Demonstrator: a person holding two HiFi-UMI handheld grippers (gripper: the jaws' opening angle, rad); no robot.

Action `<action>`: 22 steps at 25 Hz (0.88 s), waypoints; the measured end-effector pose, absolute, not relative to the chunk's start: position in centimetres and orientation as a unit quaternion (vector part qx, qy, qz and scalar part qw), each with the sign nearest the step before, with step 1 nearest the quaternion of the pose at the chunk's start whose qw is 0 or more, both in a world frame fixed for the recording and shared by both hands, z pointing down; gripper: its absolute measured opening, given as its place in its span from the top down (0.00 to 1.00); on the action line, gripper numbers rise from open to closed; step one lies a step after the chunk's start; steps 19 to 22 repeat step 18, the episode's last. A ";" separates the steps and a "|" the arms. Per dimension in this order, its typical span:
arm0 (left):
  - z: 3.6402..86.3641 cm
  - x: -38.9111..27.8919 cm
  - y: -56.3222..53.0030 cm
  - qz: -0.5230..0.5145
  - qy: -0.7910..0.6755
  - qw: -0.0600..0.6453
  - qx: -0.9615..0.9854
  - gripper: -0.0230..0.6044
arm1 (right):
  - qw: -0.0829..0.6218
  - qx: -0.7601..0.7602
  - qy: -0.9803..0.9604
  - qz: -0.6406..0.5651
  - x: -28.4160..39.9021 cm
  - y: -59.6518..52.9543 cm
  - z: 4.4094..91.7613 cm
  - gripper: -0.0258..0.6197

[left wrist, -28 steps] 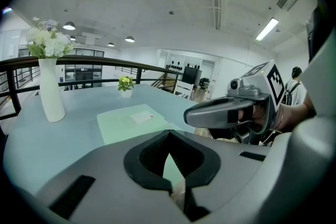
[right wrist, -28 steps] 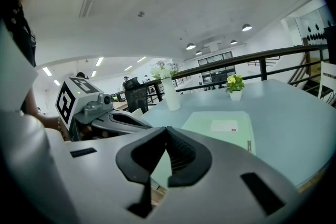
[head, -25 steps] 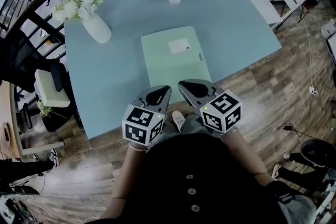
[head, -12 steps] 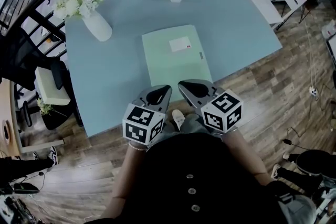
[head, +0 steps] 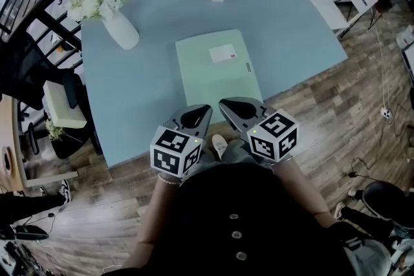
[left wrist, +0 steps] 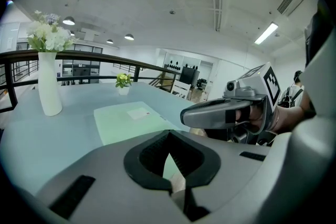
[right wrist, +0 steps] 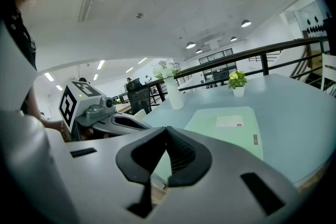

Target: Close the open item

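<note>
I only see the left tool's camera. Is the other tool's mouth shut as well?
Observer: Yes. The right gripper view shows the right tool with its jaws together and nothing between them.
Operator: What's the ground like?
Observer: The head view shows a floor of wooden planks.
Operator: Can anyone sit down there?
Observer: A black chair with a pale cushion stands by the table, at its left side in the head view.
</note>
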State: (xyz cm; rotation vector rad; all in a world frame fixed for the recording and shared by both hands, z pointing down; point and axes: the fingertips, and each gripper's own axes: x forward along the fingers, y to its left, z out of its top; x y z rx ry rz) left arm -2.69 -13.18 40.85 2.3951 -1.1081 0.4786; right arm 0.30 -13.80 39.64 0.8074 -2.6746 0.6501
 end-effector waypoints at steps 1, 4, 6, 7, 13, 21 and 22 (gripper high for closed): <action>40.9 -2.7 -13.1 0.175 -0.401 0.228 0.870 0.94 | 0.136 0.279 -0.923 0.226 0.3 -13.7 39.7 0.96; 40.9 -2.7 -12.9 0.179 -0.399 0.229 0.870 0.94 | 0.137 0.280 -0.923 0.228 0.3 -13.6 39.8 0.96; 40.9 -2.7 -12.8 0.180 -0.398 0.229 0.870 0.94 | 0.137 0.280 -0.922 0.229 0.2 -13.5 39.8 0.96; 40.9 -2.7 -12.8 0.181 -0.397 0.229 0.870 0.94 | 0.138 0.279 -0.922 0.229 0.1 -13.4 39.8 0.96; 40.8 -2.8 -12.6 0.174 -0.396 0.233 0.871 0.94 | 0.142 0.280 -0.921 0.229 0.1 -13.1 39.9 0.96; 40.7 -3.0 -12.5 0.173 -0.395 0.232 0.872 0.94 | 0.142 0.280 -0.920 0.235 0.0 -12.8 40.1 0.96; 40.7 -3.0 -12.5 0.173 -0.395 0.232 0.872 0.94 | 0.142 0.280 -0.920 0.235 0.0 -12.8 40.1 0.96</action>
